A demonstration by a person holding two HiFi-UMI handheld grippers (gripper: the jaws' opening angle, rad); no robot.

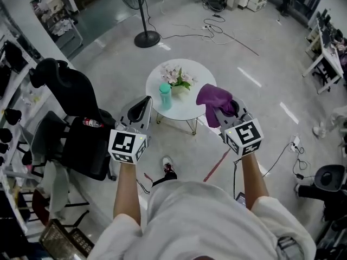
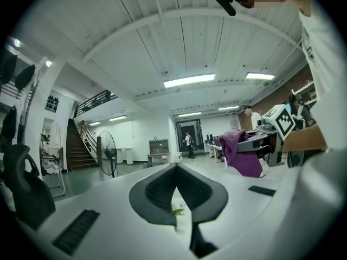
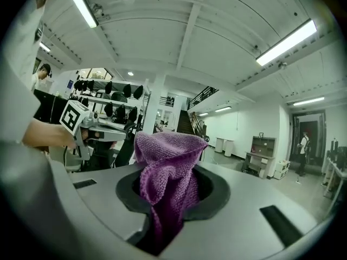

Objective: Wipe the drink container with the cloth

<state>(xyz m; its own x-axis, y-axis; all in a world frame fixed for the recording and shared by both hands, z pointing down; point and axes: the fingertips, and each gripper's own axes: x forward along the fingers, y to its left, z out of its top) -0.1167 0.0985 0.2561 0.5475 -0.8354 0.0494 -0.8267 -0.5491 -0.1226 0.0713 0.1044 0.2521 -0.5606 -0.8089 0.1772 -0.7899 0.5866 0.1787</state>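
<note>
A teal drink container point(image 1: 165, 96) stands upright on the small round white table point(image 1: 187, 109), left of a bunch of pale flowers point(image 1: 178, 77). My left gripper point(image 1: 144, 105) hovers at the table's left edge, shut with nothing in it; its own view shows the jaws point(image 2: 177, 199) meeting, empty. My right gripper point(image 1: 223, 110) is at the table's right edge, shut on a purple cloth point(image 1: 211, 101) that bunches up out of the jaws point(image 3: 165, 172). The cloth point(image 2: 242, 150) also shows to the right in the left gripper view. Both grippers are apart from the container.
A black office chair point(image 1: 70, 118) with a bottle on its seat stands left of the table. A standing fan point(image 1: 143, 15) is behind. Cables run over the grey floor. Desks point(image 1: 325, 53) line the far right. The person's foot point(image 1: 169, 169) is below the table.
</note>
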